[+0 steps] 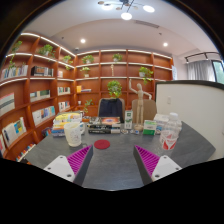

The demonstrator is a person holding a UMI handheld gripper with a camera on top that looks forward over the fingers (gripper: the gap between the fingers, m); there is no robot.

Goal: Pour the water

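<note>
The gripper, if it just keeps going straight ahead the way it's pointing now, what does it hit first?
Most likely the small red disc lying on the grey table, just ahead of the open gripper. Beyond it lie books. The white pitcher and clear glass stand off to either side, though depth is uncertain.

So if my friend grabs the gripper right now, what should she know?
Gripper: open and empty, nothing between its fingers.
White pitcher: stands on the grey table, ahead of the fingers.
Clear cup: upright, ahead on the other side.
Red coaster: lies between them, bare.
Done: nothing yet, as far as the picture shows.
Left: grasp the pitcher and pour water into the cup.
</note>
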